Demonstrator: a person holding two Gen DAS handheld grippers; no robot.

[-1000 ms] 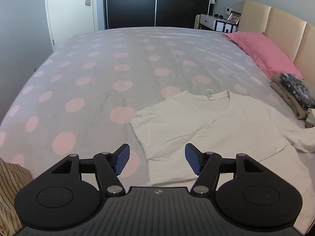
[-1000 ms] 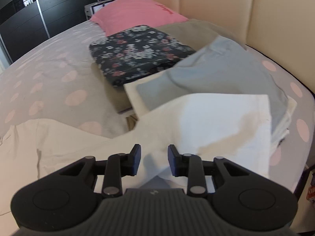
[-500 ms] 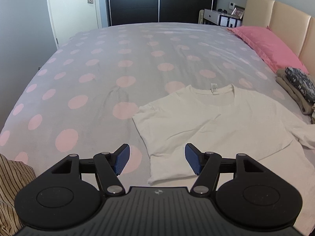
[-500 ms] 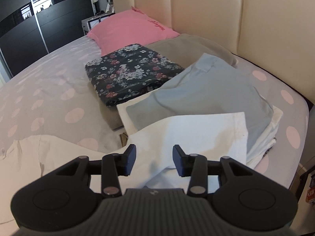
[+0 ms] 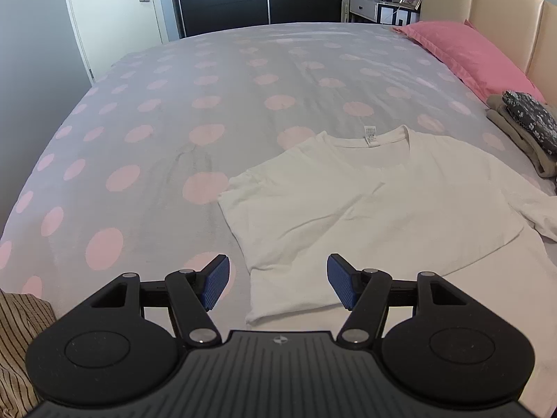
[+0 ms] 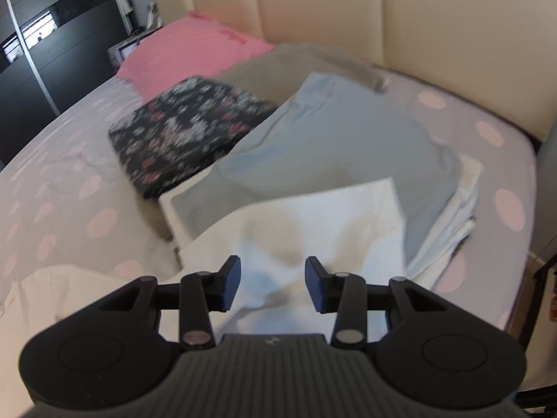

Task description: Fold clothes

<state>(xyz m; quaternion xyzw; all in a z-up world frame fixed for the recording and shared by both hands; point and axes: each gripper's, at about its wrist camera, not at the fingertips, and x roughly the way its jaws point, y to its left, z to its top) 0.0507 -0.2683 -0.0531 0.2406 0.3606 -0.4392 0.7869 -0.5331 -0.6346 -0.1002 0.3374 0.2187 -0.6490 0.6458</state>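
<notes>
A white T-shirt [image 5: 376, 202] lies spread on the polka-dot bed, collar and label away from me. My left gripper [image 5: 277, 281] is open and empty, held above the shirt's near left edge below its left sleeve. In the right wrist view the shirt's right sleeve [image 6: 334, 223] lies draped over a stack of folded clothes. My right gripper [image 6: 272, 283] is open and empty, just above that sleeve.
Folded clothes sit by the headboard: a light blue garment [image 6: 341, 139], a dark floral one [image 6: 181, 136] and an olive one [image 6: 278, 66]. A pink pillow [image 5: 466, 52] lies at the headboard. Striped fabric [image 5: 17, 341] is at the bed's near left corner.
My right gripper opened wider, let go of the sleeve and drew back. My left gripper stayed open and shifted slightly, so the shirt now sits lower in view.
</notes>
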